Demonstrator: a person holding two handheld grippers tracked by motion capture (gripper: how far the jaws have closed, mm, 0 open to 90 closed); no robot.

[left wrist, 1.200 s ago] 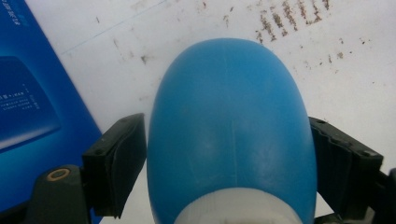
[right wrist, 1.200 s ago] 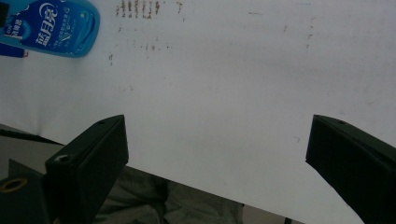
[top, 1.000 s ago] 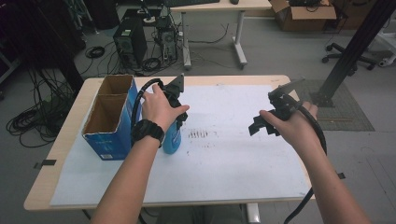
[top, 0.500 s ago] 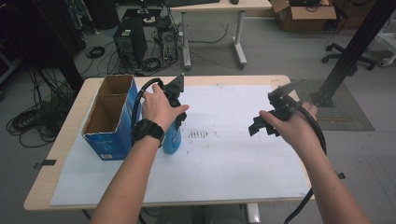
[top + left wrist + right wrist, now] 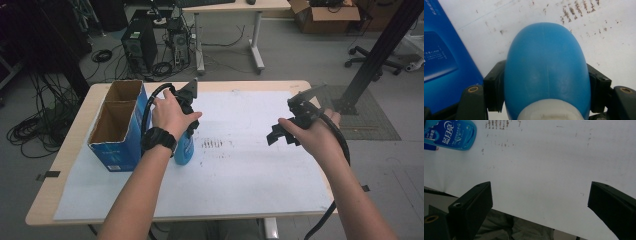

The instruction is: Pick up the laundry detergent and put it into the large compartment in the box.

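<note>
nothing is shifting since a moment ago: my left gripper (image 5: 184,111) is still gripping the blue bottle (image 5: 546,72) in its jaws, standing on the bench (image 5: 260,200) beside the blue box (image 5: 117,127); my right gripper (image 5: 541,207) is hovering with jaws wide.

Even, soft light from overhead on the white table sheet (image 5: 250,170); shadows under the forearms stay faint. The room's upper left sinks into darkness. Up close in the left gripper view, the blue bottle (image 5: 546,72) shows a mild sheen and looks soft. In the right gripper view, dim and grainy, the black jaws blur.
</note>
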